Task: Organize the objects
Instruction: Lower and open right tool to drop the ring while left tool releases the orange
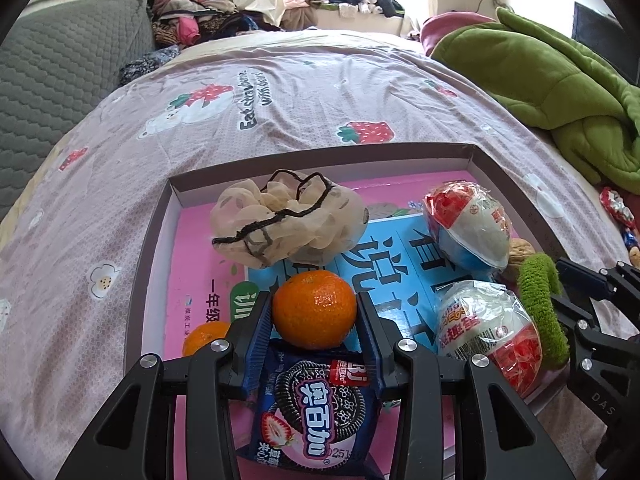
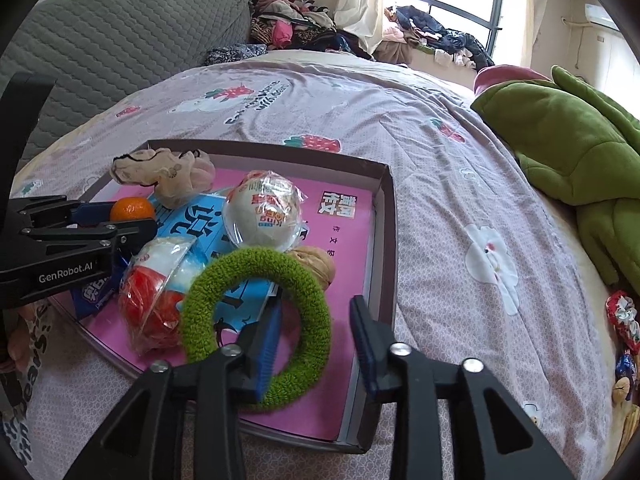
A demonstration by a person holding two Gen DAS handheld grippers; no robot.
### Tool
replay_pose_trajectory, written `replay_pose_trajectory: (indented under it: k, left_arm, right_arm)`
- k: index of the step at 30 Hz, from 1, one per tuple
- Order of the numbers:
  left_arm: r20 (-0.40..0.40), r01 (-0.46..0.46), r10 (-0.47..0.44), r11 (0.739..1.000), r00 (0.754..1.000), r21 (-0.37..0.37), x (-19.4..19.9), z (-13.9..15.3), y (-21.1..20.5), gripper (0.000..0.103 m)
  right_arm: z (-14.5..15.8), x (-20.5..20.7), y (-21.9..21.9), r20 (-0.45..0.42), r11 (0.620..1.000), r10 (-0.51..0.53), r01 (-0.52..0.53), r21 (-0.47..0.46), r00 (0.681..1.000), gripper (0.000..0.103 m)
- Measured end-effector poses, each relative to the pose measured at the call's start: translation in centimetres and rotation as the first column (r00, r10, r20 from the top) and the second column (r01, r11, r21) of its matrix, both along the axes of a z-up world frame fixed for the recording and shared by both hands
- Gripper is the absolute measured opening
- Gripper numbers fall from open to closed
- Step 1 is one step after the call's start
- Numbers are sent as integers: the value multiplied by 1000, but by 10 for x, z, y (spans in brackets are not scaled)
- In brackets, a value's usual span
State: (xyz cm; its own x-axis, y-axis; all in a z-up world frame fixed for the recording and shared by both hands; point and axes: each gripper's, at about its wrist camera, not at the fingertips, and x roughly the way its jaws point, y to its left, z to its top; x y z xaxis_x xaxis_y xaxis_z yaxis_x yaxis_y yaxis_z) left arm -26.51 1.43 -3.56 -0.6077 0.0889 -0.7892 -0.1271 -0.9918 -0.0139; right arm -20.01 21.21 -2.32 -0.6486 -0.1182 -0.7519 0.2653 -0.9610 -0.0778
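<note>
In the left wrist view my left gripper [image 1: 314, 298] is shut on a tangerine [image 1: 314, 310], held just over a strawberry Oreo packet [image 1: 316, 412] in a shallow box [image 1: 320, 150]. The box also holds a beige scrunchie [image 1: 288, 220], two wrapped toy eggs [image 1: 468, 228] [image 1: 488, 332], a walnut [image 1: 520, 252] and a second tangerine [image 1: 204, 336]. In the right wrist view my right gripper [image 2: 316, 308] stands open over a fuzzy green ring [image 2: 200, 300] lying in the box's near corner. Its left finger reaches over the ring, whose right side lies between the jaws, unpressed.
The box [image 2: 384, 240] lies on a bed with a strawberry-print sheet [image 2: 460, 200]. A green blanket [image 2: 568, 152] is heaped on the right and a grey quilted headboard [image 1: 60, 80] stands on the left. Wrapped sweets [image 2: 622, 320] lie loose at the bed's right edge.
</note>
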Motion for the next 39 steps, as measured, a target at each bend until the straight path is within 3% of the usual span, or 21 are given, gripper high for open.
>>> replay_pose_trajectory:
  k: [24,30,39]
  left_arm:
    - [-2,-29,29,1000,1000,11,6,12,-3,44]
    - [-11,-28,28,1000,1000,7,12,18,-1,51]
    - [-43,-17,18,1000,999,10,24,35,4,54]
  right_arm:
    - [19,7,4,-18,999,-10,10,-46,1000,42]
    - [29,12,2,-36,998,-4,1,-70,999,42]
    - [38,18,-1,-54,996,8,-13,-92,999,49]
